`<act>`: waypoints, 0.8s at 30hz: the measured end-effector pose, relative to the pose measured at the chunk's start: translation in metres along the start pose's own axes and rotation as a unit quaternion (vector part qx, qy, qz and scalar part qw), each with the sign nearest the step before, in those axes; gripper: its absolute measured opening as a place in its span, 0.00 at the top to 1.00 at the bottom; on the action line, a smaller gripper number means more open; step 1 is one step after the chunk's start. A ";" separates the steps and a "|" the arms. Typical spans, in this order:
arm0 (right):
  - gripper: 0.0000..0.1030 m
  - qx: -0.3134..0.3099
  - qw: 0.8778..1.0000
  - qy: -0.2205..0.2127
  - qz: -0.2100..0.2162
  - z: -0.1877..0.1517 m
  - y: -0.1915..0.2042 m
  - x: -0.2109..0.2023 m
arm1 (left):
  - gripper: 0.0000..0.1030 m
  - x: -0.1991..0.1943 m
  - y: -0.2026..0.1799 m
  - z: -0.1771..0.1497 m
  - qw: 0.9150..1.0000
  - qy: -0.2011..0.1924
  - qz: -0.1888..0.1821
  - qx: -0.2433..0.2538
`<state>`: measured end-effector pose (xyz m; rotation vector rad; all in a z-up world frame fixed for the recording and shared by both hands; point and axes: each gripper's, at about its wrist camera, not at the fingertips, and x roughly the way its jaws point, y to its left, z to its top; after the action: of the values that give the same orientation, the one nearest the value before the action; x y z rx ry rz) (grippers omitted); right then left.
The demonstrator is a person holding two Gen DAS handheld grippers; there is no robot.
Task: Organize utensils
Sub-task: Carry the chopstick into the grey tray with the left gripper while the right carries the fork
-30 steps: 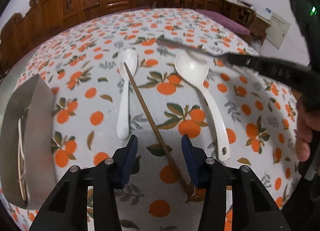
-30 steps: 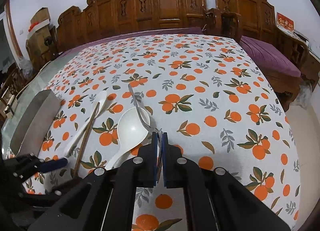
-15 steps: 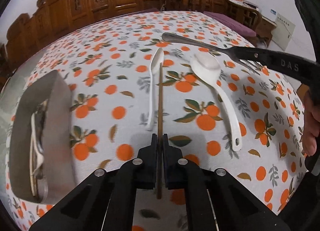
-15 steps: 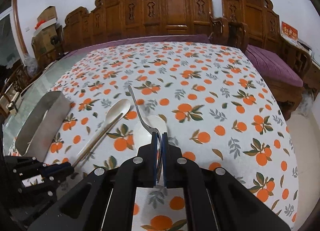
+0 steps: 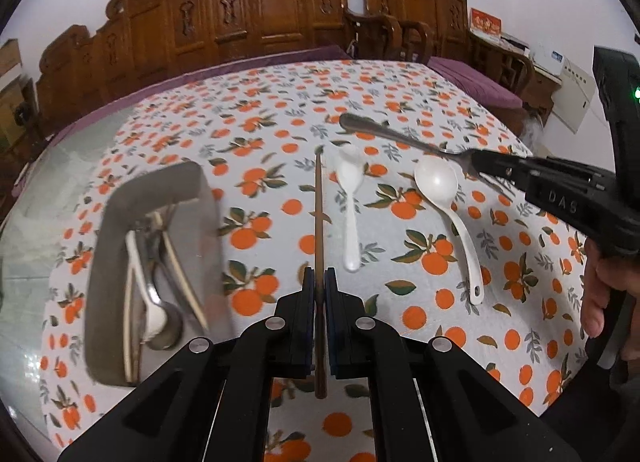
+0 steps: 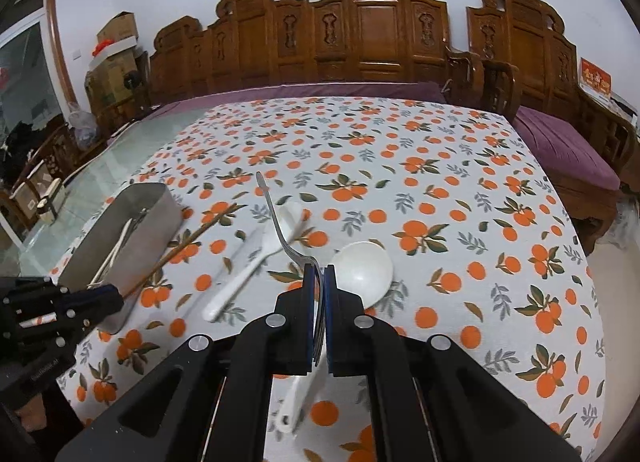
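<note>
Left wrist view: taken close above the tablecloth (image 5: 280, 133), facing the carved wooden bench backs (image 5: 272, 13); metal tray (image 5: 108, 229) seen at left. Right wrist view: taken from further right, same heading. Shared by both: tray (image 6: 160, 201), both white spoons (image 5: 350, 197) (image 6: 362, 272), each opposite gripper.

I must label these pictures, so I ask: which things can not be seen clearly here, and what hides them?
- Tray contents, left wrist view: motion blur; the pieces cannot be counted.
- Tray inside, right wrist view: its near wall hides most.
- Fork prongs, right wrist view: hidden inside the shut right tool.
- Chopstick near end, left wrist view: partly covered by the left tool.
- Large spoon handle, right wrist view: behind the right tool.
</note>
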<state>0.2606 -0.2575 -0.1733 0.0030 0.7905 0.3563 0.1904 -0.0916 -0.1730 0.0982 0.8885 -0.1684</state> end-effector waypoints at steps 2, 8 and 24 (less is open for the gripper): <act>0.95 -0.008 1.000 -0.001 0.003 0.000 0.009 -0.002 | 0.96 -0.008 0.006 0.001 1.000 -0.006 0.003 -0.002; 0.95 -0.023 1.000 -0.002 0.020 -0.001 0.032 -0.008 | 0.96 -0.025 0.028 0.000 1.000 -0.016 0.015 -0.010; 0.95 -0.054 0.997 -0.008 0.053 0.000 0.072 -0.016 | 0.96 -0.036 0.098 -0.008 0.997 -0.008 0.053 -0.047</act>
<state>0.2280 -0.1947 -0.1521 -0.0543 0.7560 0.4985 0.1803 0.0101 -0.1487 0.0554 0.8723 -0.0282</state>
